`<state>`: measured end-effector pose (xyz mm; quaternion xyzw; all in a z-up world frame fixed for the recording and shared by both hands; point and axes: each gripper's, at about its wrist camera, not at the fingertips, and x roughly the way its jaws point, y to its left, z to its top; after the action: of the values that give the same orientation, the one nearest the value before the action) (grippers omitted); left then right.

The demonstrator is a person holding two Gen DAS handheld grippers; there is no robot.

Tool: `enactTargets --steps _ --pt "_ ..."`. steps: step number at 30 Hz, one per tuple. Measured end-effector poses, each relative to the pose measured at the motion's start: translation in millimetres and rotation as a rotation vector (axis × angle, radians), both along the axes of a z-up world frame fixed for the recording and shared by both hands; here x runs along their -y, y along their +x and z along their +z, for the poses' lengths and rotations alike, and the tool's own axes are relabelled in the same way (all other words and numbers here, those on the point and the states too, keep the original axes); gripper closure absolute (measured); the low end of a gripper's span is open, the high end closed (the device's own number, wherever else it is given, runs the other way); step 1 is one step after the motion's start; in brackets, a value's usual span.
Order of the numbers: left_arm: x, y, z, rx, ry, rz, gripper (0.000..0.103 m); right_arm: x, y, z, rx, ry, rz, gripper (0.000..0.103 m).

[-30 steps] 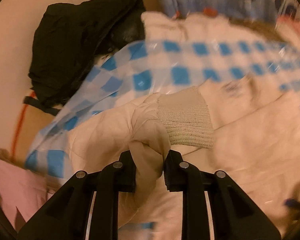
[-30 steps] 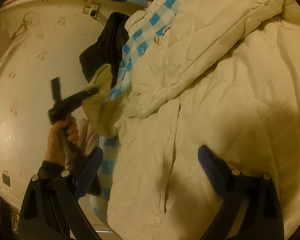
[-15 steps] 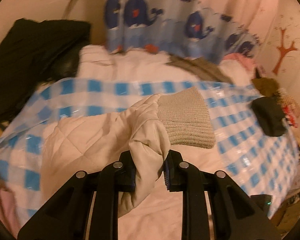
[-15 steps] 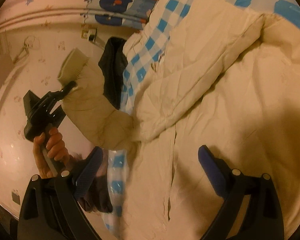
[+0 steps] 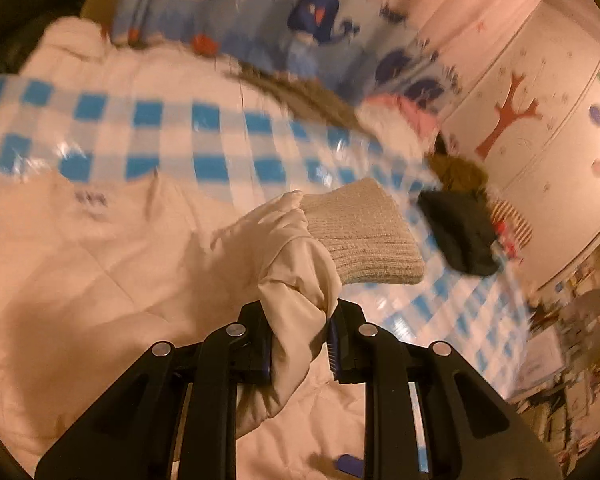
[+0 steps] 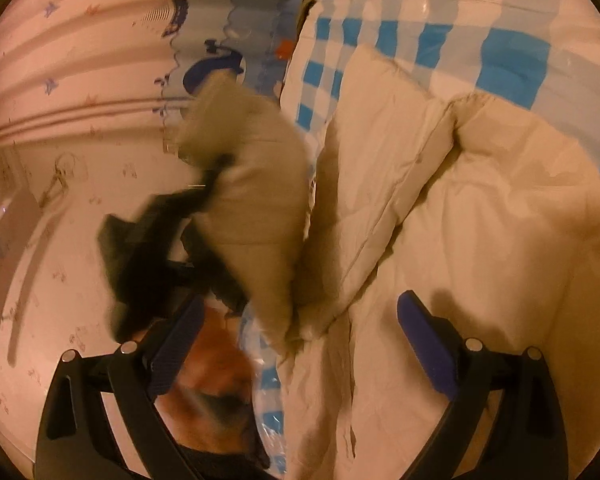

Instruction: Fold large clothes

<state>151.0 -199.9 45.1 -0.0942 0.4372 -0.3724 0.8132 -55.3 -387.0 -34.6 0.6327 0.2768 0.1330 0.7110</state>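
A cream quilted jacket [image 5: 80, 264] lies spread on the blue-and-white checked cover [image 5: 204, 120]. My left gripper [image 5: 300, 344] is shut on the jacket's sleeve [image 5: 296, 264], just behind its beige knit cuff [image 5: 364, 232], and holds it raised over the jacket's body. In the right wrist view the same sleeve [image 6: 256, 200] hangs lifted at the left, with the left gripper [image 6: 204, 184] blurred below it. My right gripper [image 6: 300, 344] is open and empty, low over the jacket body [image 6: 480, 240].
A dark garment [image 5: 460, 232] and a striped item [image 5: 512, 220] lie at the bed's right side. A whale-print curtain [image 5: 300, 12] hangs behind the bed. A black garment [image 5: 16, 12] lies at the far left. The wall [image 6: 60, 160] is on the left.
My left gripper has carried the sleeve up and to the right, across the jacket toward its middle. My right gripper has stayed open over the jacket body.
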Motion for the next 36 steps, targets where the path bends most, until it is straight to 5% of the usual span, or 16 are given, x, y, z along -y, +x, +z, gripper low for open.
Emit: enactTargets --steps 2,4,6,10,12,17,21,24,28,33,35,36 --pt "24.0 -2.8 -37.3 -0.031 0.102 -0.023 0.083 4.8 -1.8 -0.8 0.000 0.019 -0.016 0.010" --pt "32.7 -4.9 -68.1 -0.089 0.169 -0.053 0.063 9.0 -2.7 -1.2 0.000 0.032 -0.027 0.010" --pt "37.5 -9.4 -84.0 -0.093 0.225 -0.078 0.058 10.9 -3.6 -1.1 0.000 0.040 -0.036 0.010" --pt "34.7 -31.8 -74.8 -0.063 0.249 -0.134 0.024 20.3 -5.6 -2.3 -0.004 0.064 -0.057 0.009" --pt "18.6 -50.6 -62.5 -0.026 0.244 -0.145 0.018 26.3 -6.2 -4.3 -0.006 0.079 -0.066 0.009" --pt "-61.2 -98.1 -44.1 -0.024 0.123 -0.062 0.013 33.5 -1.0 -7.0 -0.024 0.063 -0.070 0.009" --pt "-142.0 -135.6 -54.1 -0.078 -0.014 0.093 0.012 33.6 20.8 0.7 -0.031 -0.053 -0.040 0.009" --pt "-167.3 -140.0 -49.8 -0.114 0.018 0.176 0.012 37.1 45.7 -1.5 -0.039 -0.095 -0.011 0.009" --pt "-184.8 -155.6 -23.1 0.009 0.037 0.162 0.011 38.9 75.8 -8.7 -0.022 -0.141 0.022 0.009" --pt "-198.1 -153.1 -24.5 -0.003 0.078 0.171 0.011 43.5 95.8 -23.6 -0.063 -0.163 0.006 0.010" --pt "-203.3 -154.3 -26.7 -0.005 0.101 0.178 0.011 42.2 104.2 -25.4 -0.077 -0.214 0.020 0.019" --pt "-205.8 -155.0 -27.3 -0.004 0.114 0.184 0.011 41.5 106.0 -24.4 -0.084 -0.248 0.034 0.046"
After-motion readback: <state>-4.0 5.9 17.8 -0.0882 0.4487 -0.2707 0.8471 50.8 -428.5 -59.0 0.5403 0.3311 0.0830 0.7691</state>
